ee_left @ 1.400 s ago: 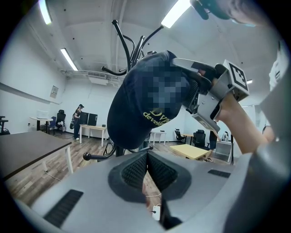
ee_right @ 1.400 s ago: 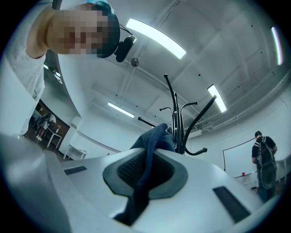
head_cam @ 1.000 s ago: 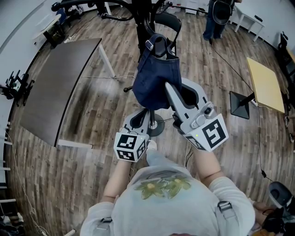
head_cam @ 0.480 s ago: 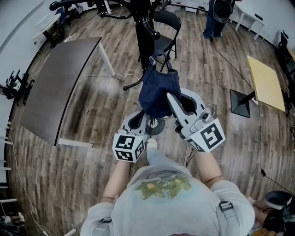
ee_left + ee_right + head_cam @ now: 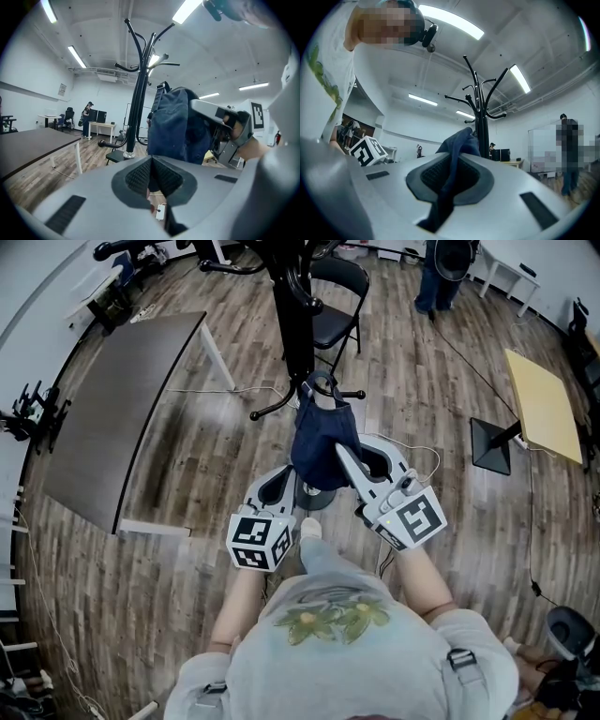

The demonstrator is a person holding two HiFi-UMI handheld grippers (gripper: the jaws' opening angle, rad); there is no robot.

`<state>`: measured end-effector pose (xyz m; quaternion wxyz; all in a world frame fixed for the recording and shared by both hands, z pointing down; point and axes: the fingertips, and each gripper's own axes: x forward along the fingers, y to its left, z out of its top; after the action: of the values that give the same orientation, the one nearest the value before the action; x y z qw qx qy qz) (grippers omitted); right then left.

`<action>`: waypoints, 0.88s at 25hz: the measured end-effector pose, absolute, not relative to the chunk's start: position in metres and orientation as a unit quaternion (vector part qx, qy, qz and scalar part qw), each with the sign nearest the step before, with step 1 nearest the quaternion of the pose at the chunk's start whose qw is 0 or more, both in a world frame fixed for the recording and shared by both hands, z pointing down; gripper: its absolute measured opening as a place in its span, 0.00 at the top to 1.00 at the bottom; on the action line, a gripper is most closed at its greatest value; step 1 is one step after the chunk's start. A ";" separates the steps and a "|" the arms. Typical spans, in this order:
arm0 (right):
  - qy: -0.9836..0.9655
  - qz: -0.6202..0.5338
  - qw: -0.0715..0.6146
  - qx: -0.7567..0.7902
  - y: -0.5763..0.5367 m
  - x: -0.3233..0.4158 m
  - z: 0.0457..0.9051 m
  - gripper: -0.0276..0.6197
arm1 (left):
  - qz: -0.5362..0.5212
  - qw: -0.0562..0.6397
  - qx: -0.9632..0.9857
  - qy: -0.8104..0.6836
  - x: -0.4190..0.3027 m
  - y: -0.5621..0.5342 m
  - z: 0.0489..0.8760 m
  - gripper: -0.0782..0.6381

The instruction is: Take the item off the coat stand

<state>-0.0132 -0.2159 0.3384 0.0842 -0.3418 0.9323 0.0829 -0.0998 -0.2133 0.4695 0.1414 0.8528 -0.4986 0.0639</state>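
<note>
A navy blue bag (image 5: 322,442) hangs from my right gripper (image 5: 340,450), which is shut on a fold of its fabric (image 5: 459,138). The bag's handles (image 5: 323,385) stand up just in front of the black coat stand (image 5: 295,324), and no hook shows through them. In the left gripper view the bag (image 5: 176,126) hangs right of the stand's pole (image 5: 136,103), below its curved hooks. My left gripper (image 5: 279,486) sits low beside the bag on the left. Its pads (image 5: 140,176) are closed together with nothing between them. The stand's round base (image 5: 317,498) lies under the bag.
A dark table (image 5: 112,409) stands at the left, and a black folding chair (image 5: 333,320) is behind the stand. A yellow table (image 5: 539,404) and a black floor plate (image 5: 492,451) are at the right. A person (image 5: 441,277) stands far back. Cables run over the wooden floor.
The bag has come down and toward me, away from the stand's upper hook, with the right gripper still shut on it. The left gripper has hardly moved.
</note>
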 end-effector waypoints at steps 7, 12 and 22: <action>0.936 0.049 0.050 -0.344 -0.216 -0.014 0.377 0.92 | 0.066 0.146 0.851 -0.501 -0.102 -0.211 0.473 0.87; 0.937 0.037 0.031 -0.345 -0.211 -0.012 0.395 0.92 | 0.069 0.142 0.853 -0.498 -0.099 -0.207 0.472 0.87; 0.937 0.019 0.004 -0.349 -0.212 0.001 0.419 0.93 | 0.082 0.148 0.852 -0.496 -0.098 -0.207 0.482 0.87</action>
<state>0.0010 -0.2123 0.4187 0.0037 -0.3491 0.9369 0.0191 -0.0980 -0.2066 0.4818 0.1475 0.8518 -0.4960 0.0819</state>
